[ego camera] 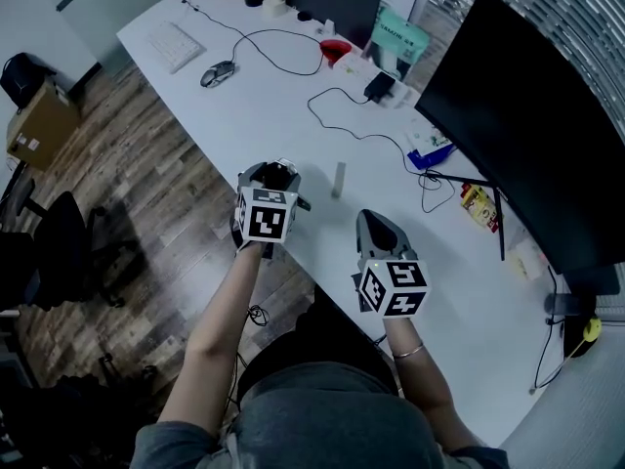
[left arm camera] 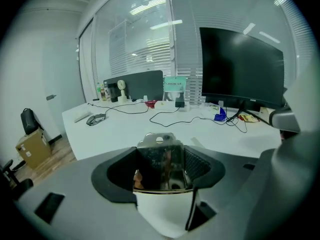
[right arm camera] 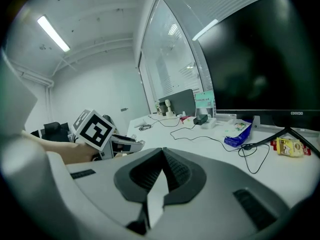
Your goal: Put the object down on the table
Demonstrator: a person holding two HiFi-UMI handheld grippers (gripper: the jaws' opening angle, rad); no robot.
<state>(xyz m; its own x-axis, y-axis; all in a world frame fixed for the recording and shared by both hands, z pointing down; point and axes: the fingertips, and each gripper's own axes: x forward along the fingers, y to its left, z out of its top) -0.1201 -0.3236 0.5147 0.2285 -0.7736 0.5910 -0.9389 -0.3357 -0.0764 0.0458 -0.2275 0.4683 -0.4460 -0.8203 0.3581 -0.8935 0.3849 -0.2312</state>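
The left gripper (ego camera: 278, 171) pinches the shiny metal object (left arm camera: 162, 160) over the table's (ego camera: 293, 106) near edge — release here risks a fall to the floor (ego camera: 146, 184). The right gripper (ego camera: 370, 220) is pressed together, empty.

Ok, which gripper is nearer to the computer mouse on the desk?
Left. The left gripper, shut on a shiny metal piece, has the mouse ahead and slightly to its left. The right gripper sits further right and back, farther from the mouse.

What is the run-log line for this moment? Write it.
left gripper: shut on metal piece | right gripper: shut, empty | put-down: not yet done
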